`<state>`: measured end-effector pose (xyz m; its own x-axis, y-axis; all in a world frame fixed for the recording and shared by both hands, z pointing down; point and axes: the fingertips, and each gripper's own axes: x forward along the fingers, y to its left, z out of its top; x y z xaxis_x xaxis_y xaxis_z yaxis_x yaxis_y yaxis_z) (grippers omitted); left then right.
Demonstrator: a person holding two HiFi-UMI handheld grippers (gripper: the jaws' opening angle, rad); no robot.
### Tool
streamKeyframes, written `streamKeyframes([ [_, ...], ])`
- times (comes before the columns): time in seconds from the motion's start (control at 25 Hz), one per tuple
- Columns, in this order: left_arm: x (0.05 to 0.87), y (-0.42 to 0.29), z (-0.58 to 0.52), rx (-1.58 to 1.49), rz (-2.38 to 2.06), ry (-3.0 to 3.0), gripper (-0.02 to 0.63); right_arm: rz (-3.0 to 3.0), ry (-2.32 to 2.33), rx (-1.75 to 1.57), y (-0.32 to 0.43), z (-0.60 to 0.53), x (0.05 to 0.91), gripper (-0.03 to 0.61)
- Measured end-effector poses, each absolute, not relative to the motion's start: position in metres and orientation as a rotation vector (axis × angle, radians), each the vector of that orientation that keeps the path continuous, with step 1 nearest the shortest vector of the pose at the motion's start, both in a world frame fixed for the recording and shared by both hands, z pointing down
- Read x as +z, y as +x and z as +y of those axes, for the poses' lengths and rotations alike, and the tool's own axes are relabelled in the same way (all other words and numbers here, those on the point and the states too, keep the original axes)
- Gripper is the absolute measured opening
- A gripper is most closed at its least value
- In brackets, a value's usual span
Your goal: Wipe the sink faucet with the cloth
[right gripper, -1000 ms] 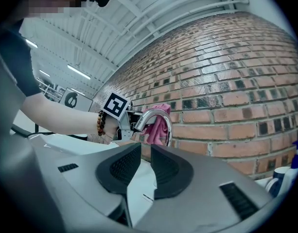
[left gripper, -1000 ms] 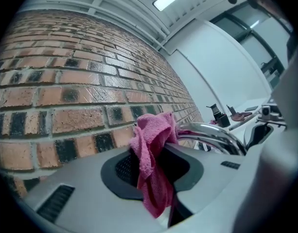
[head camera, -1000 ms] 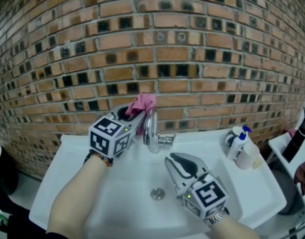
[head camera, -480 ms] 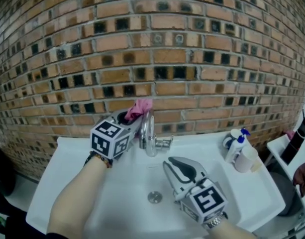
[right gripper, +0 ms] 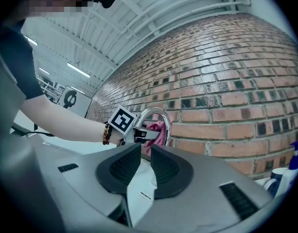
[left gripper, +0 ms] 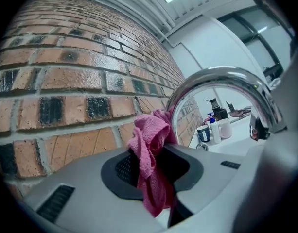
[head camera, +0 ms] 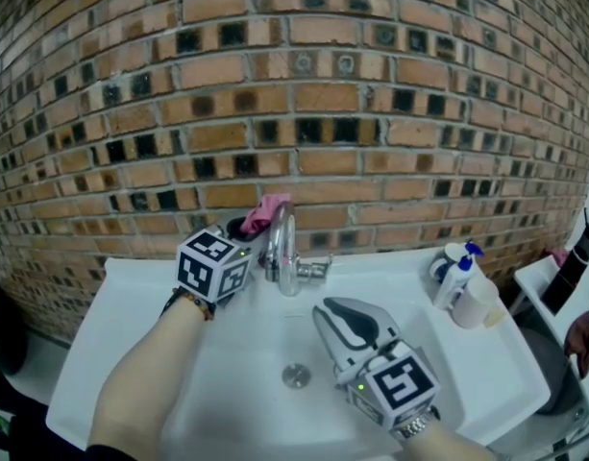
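My left gripper [head camera: 252, 227] is shut on a pink cloth [head camera: 266, 210], which bunches out of the jaws [left gripper: 149, 155]. It holds the cloth against the wall side of the chrome faucet [head camera: 284, 248], just left of the arched spout [left gripper: 221, 79]. My right gripper [head camera: 338, 317] hovers over the white sink [head camera: 131, 353], in front of the faucet, open by a narrow gap with nothing between its pads [right gripper: 145, 165]. In the right gripper view the faucet [right gripper: 154, 113], the cloth [right gripper: 161, 130] and the left gripper's marker cube [right gripper: 121, 122] lie straight ahead.
A brick wall [head camera: 304, 94] stands right behind the faucet. The drain [head camera: 296, 376] lies below the spout. A spray bottle [head camera: 454, 272] and a white cup [head camera: 479, 301] stand on the sink's right ledge. Dark things sit at the far right [head camera: 573, 277].
My left gripper has sunk with the cloth along the wall side of the faucet, from near the top of the arch to lower down. The right gripper has kept still.
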<state>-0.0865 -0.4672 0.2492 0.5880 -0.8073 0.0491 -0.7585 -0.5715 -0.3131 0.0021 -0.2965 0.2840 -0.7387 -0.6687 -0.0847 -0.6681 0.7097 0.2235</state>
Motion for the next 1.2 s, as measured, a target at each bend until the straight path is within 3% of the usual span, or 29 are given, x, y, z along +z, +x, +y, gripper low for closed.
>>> streamKeyframes([
  [1.2, 0.310, -0.100, -0.487, -0.432, 1.395, -2.605, 0.103, -2.873, 1.125, -0.357, 0.002, -0.301, 0.294, 0.075],
])
